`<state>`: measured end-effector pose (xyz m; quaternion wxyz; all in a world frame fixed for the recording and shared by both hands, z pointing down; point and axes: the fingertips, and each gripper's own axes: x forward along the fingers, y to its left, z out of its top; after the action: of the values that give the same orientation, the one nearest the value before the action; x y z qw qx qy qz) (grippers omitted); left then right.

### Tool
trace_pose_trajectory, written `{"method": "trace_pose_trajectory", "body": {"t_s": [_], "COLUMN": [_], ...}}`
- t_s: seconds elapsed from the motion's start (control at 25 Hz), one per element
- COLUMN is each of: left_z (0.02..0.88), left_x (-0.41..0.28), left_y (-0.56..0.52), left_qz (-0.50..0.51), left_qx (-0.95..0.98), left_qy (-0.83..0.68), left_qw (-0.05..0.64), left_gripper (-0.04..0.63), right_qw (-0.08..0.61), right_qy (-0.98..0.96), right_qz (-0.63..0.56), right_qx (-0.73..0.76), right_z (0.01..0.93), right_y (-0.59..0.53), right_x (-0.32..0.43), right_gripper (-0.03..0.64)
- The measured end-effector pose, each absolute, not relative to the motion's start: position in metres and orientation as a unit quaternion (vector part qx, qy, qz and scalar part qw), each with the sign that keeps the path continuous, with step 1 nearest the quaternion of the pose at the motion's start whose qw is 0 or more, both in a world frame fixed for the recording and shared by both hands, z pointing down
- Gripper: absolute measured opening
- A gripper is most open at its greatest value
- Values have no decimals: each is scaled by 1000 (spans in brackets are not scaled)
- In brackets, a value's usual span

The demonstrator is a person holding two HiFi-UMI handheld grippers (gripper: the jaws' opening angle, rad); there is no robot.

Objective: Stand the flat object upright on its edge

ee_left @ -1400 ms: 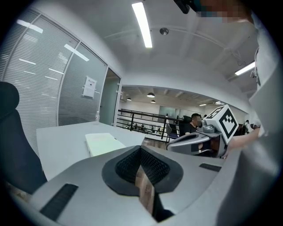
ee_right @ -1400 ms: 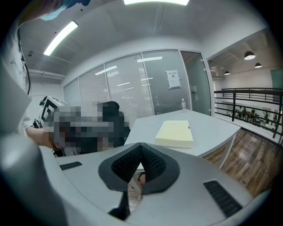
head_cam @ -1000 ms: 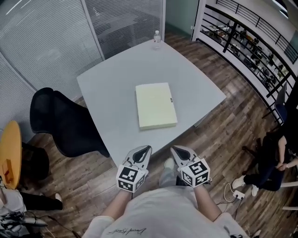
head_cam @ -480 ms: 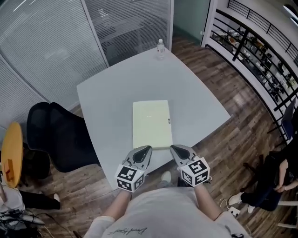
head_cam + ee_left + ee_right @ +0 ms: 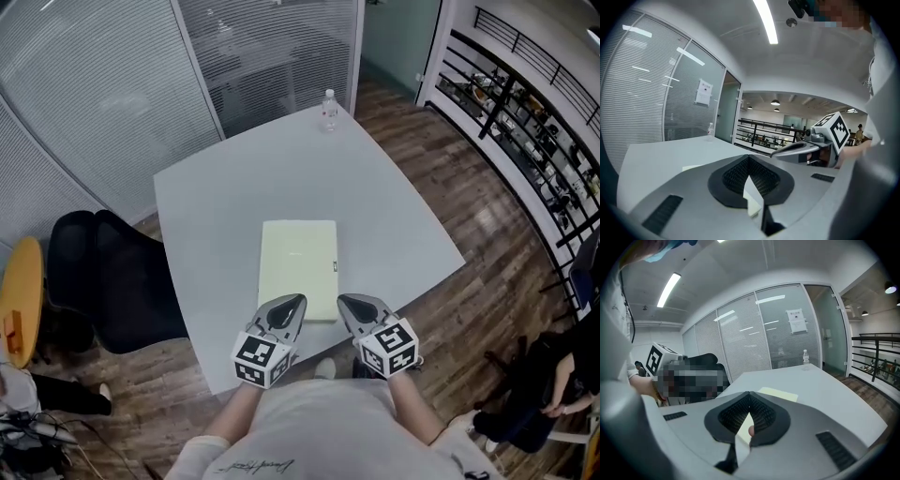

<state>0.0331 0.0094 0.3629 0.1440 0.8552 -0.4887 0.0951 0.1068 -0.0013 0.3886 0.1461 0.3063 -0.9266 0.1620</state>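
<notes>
Shut and empty, the left gripper and right gripper hang side by side at the near edge of the table. Each pair of jaws is pressed together with nothing between them. Just past their tips the pad lies flat, pale yellow, its short end toward the person and its long sides running away. No view shows either gripper touching it. A bottle stands well apart at the far corner.

The step in hand looks like the approach. To do it well, the jaws likely need to part before contact. One gripper could then pinch a long edge and tip the pad up while the other braces the opposite side. The smooth tabletop may let the pad slide rather than pivot.

Both hands sit close to the chest with forearms tucked in. The marker cubes face the body, and the noses tilt slightly down, converging on the pad's near end.
</notes>
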Motion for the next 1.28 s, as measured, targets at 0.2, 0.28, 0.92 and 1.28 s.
{"method": "trace_pose_trajectory", "body": {"t_s": [0.2,0.28,0.92,1.28], "left_z": [361,359,364,375], "left_x": [23,20,-13,-25], "left_y": [11,13,11,1], "left_qz": [103,110,128,136], "left_qx": [854,858,869,870], "left_qy": [-490,-484,-453,-447], "left_qw": [143,135,149,160], "left_gripper": [11,11,11,11], "right_qw": [151,156,178,189], "right_qy": [-928,-928,-913,-903], "right_qz": [167,166,169,189], "right_qx": [295,294,324,336], "right_z": [390,392,397,406], "right_y": [2,3,3,-6], "right_x": [99,95,78,78], "right_gripper": [25,25,24,25]}}
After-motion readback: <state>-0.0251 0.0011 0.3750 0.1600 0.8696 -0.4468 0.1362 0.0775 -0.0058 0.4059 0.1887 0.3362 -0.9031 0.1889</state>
